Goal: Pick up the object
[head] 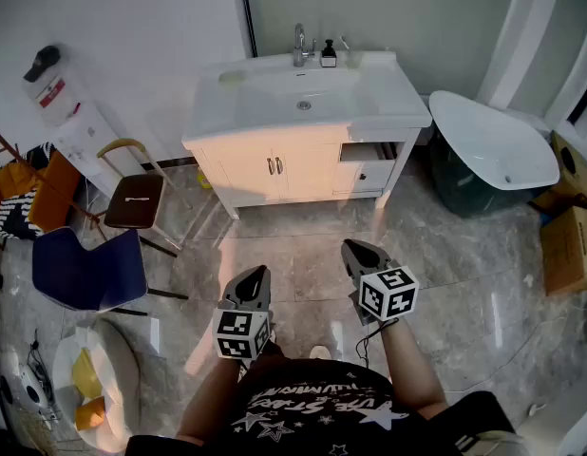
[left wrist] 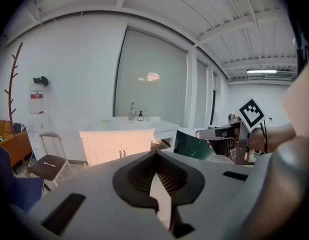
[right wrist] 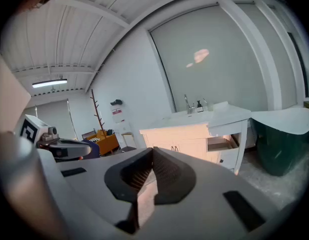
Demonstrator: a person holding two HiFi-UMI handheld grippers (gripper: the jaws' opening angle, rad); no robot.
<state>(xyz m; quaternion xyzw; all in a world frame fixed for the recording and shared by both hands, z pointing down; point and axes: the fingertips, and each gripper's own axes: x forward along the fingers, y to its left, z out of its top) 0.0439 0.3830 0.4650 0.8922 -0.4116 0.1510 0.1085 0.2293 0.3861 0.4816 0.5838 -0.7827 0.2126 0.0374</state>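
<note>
Both left hand-held gripper point(head: 259, 274) and right hand-held gripper point(head: 351, 248) were closed, empty; likely target, bottle point(head: 329, 55) on tabletop point(head: 393, 93), looked light, rigid, slick: grip mid-body.

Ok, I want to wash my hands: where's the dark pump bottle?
In the head view, the dark pump bottle stands at the back of the white vanity top, just right of the faucet.

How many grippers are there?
2. The left gripper is low in the head view; the right gripper is beside it, slightly nearer the white cabinet. None seem hidden.
</note>
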